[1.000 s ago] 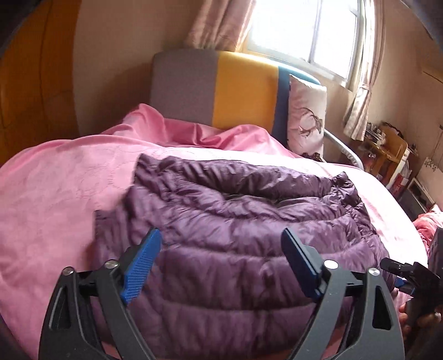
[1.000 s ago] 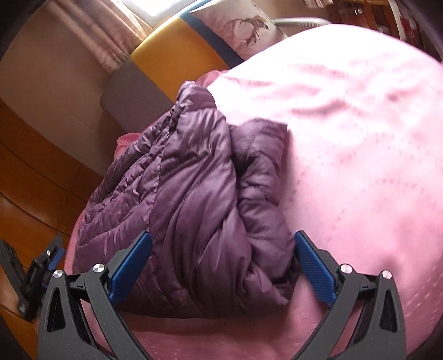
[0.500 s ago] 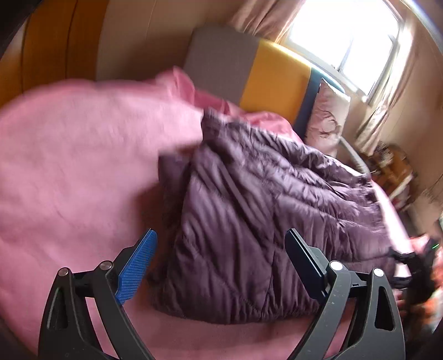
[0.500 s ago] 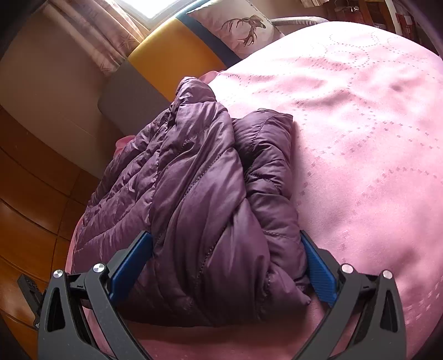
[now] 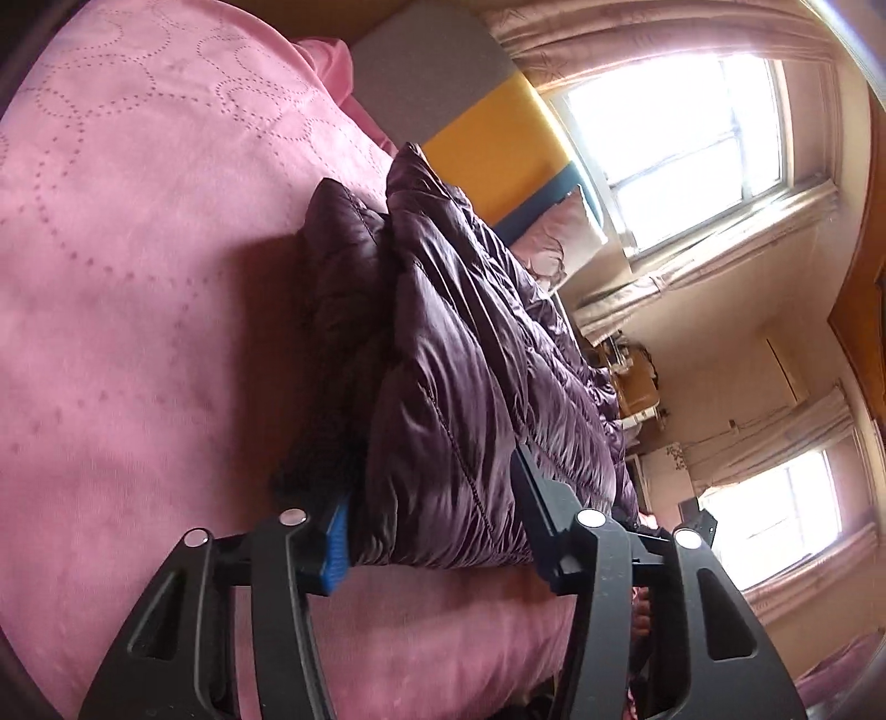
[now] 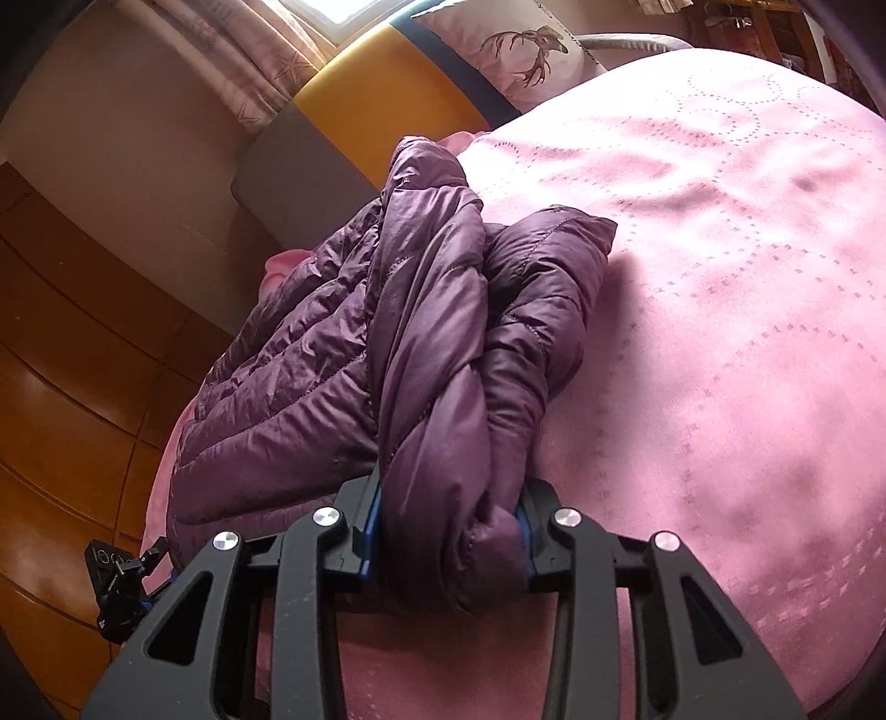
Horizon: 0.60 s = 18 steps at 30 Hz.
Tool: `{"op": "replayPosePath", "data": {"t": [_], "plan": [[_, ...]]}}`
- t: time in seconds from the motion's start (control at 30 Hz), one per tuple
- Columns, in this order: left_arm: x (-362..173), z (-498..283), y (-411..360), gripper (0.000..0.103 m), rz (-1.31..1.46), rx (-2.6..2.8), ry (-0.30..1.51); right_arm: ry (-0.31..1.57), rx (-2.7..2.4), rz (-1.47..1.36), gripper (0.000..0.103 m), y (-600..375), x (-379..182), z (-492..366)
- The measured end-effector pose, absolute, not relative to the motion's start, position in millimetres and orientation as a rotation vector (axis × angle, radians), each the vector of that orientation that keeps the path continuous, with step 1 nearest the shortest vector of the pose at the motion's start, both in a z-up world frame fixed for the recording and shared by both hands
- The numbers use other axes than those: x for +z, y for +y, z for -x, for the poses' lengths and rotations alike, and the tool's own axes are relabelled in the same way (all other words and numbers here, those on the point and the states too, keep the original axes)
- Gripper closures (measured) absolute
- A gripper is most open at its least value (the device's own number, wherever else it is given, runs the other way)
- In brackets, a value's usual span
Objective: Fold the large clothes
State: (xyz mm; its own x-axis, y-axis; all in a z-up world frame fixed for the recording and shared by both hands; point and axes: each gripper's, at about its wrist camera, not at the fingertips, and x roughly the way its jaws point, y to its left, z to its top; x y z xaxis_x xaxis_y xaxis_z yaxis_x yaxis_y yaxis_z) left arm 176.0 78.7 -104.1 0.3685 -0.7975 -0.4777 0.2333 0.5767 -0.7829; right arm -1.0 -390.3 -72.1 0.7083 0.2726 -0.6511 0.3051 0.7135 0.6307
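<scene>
A folded purple puffer jacket [image 5: 459,354] lies on the pink bedspread [image 5: 138,277]. My left gripper [image 5: 437,526] is shut on the jacket's near edge at one end, its blue pads pressing the thick fold from both sides. My right gripper [image 6: 448,526] is shut on the bunched near edge of the jacket [image 6: 421,332] at the other end. The left gripper's body [image 6: 119,581] shows at the lower left of the right wrist view.
A grey, yellow and blue headboard [image 5: 482,127] stands at the far end of the bed, with a deer-print pillow [image 6: 520,50] against it. Windows with curtains [image 5: 692,122] are behind. An orange wood panel wall [image 6: 72,360] runs beside the bed.
Both grippers moved onto the jacket's near edge and closed on it. The left wrist view rolled sharply sideways.
</scene>
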Motion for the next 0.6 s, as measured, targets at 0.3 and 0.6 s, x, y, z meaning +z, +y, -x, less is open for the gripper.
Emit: {"op": "replayPosePath", "data": {"t": [0.3, 0.6], "plan": [[-91, -121, 91, 0.062, 0.643, -0.805, 1.000, 0.867, 0.089, -0.743, 0.069, -382, -57, 56], [-47, -86, 128, 0.035, 0.551, -0.676, 0.960, 0.777, -0.042, -0.635, 0.028, -399, -8, 92]]}}
